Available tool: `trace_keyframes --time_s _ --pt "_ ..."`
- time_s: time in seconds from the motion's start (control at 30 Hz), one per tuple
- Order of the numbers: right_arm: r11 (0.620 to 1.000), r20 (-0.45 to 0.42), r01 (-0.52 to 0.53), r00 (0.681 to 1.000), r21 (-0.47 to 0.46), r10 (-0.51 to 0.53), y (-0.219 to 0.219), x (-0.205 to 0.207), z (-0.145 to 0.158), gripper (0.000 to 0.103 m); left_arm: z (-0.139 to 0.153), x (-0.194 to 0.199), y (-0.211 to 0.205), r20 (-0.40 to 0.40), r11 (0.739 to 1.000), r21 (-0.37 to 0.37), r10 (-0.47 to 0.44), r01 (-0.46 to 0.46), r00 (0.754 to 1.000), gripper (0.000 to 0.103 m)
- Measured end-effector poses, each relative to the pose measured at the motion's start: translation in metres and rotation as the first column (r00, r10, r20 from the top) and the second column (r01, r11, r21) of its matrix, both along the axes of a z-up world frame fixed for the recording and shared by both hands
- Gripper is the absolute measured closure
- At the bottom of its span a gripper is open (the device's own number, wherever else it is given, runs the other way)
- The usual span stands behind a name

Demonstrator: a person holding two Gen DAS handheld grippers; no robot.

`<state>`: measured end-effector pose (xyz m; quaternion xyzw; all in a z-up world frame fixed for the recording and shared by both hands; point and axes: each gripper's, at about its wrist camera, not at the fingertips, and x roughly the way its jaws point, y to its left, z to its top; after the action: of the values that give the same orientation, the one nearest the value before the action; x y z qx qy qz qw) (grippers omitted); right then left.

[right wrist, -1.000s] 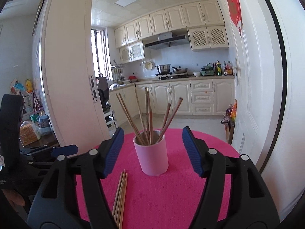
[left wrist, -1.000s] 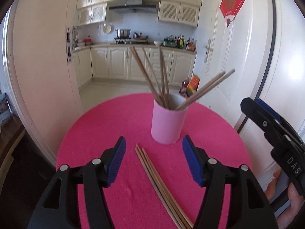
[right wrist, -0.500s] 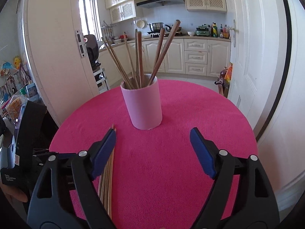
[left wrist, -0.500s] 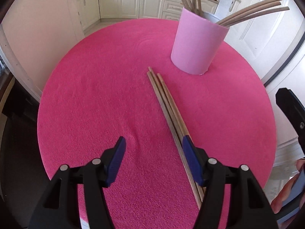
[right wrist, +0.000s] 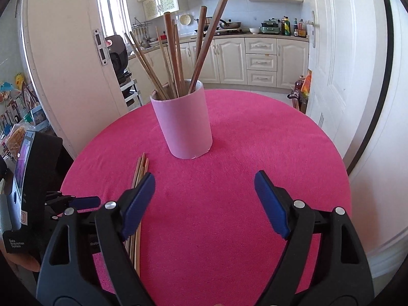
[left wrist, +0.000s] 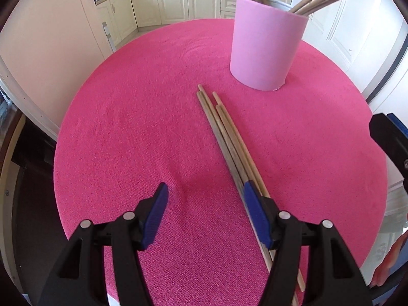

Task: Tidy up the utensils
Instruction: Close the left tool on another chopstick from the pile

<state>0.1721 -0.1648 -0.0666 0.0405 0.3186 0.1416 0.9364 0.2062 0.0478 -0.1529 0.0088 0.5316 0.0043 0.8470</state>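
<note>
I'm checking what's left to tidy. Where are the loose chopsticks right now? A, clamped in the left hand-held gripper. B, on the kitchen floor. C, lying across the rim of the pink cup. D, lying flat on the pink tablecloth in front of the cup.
D: the loose chopsticks lie bundled on the pink tablecloth, apart from the pink cup; the left hand-held gripper is open, its pads not pressing them.

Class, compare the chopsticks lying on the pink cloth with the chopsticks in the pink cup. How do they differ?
1. The loose chopsticks lie flat on the cloth; the cup chopsticks stand leaning.
2. The loose ones form a tight, near-parallel bundle; those in the cup fan apart.
Shared: all are slender wooden sticks.
</note>
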Motion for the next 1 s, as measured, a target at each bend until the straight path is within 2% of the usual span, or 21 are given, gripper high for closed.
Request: trace_keyframes --time_s 0.23,0.53,0.77,0.87,0.93,1.0 --pt "1.0 -0.031 -0.002 1.0 0.0 0.002 0.0 0.006 -0.006 0.023 0.002 0.007 -0.01 -0.012 1.0 0.014 0.014 -0.014 1.0 0.042" --pt "1.0 -0.05 -0.008 0.999 -0.002 0.007 -0.001 0.008 -0.006 0.023 0.001 0.005 -0.001 -0.028 0.999 0.034 0.026 -0.026 0.999 0.041" --pt "0.999 -0.086 -0.022 0.996 -0.027 0.02 0.006 0.014 -0.008 0.023 -0.004 0.007 -0.005 -0.038 1.0 0.007 0.022 -0.022 0.999 0.042" --pt "0.997 -0.121 -0.041 0.992 -0.065 0.033 0.012 0.019 -0.011 0.023 -0.007 0.007 -0.005 -0.026 1.0 0.001 -0.002 0.002 1.0 0.053" --pt "0.995 -0.151 -0.059 0.987 -0.077 0.046 0.015 0.024 -0.013 0.023 -0.005 0.005 0.001 -0.021 1.0 -0.016 0.005 -0.005 1.0 0.078" --pt "0.993 -0.191 -0.089 0.979 -0.081 0.072 0.021 0.029 -0.016 0.023 -0.004 0.004 0.012 -0.022 0.998 -0.058 0.025 -0.026 0.999 0.089"
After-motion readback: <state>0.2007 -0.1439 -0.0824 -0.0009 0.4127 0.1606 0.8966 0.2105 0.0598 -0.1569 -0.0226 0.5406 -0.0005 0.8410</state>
